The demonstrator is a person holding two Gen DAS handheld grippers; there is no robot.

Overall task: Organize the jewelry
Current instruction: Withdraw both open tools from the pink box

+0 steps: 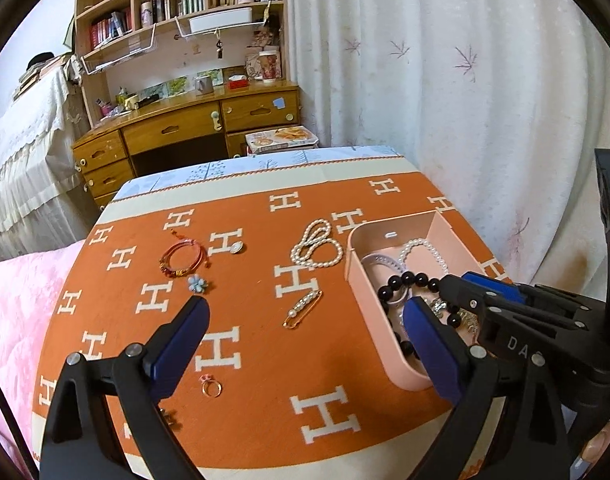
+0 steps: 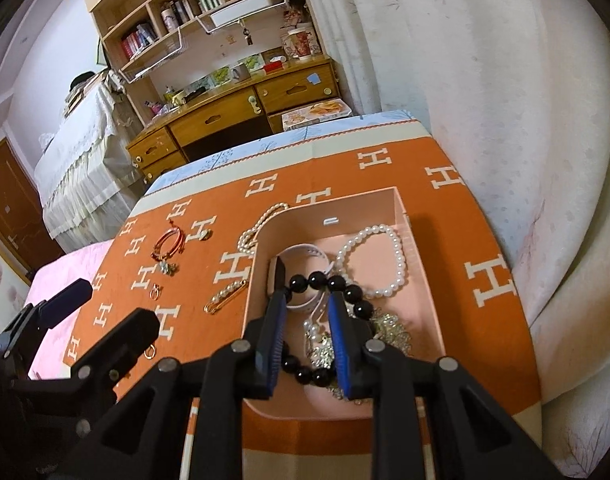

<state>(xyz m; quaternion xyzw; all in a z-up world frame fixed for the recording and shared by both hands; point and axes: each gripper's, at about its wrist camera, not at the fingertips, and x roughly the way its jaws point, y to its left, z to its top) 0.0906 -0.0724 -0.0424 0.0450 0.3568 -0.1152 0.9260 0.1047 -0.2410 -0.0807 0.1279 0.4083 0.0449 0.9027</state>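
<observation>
A pink box (image 1: 355, 268) (image 2: 385, 208) stands on the right of the orange cloth. It holds a black bead bracelet (image 2: 333, 284) (image 1: 405, 280), a white pearl bracelet (image 2: 385, 264), a white band and silver pieces. My right gripper (image 2: 305, 300) (image 1: 451, 286) is open inside the box, its fingers either side of the black beads. My left gripper (image 1: 305, 312) is wide open and empty over the cloth. Loose on the cloth lie a pearl necklace (image 1: 317, 246), a gold pearl pin (image 1: 303, 309), a red cord bracelet (image 1: 183, 258), a blue flower (image 1: 197, 283) and a gold ring (image 1: 211, 388).
A small oval pendant (image 1: 237, 247) lies by the red bracelet. A pink quilt (image 1: 17, 300) lies left of the cloth, a white curtain (image 1: 465, 80) to the right. A wooden desk (image 1: 193, 124) with bookshelves stands behind.
</observation>
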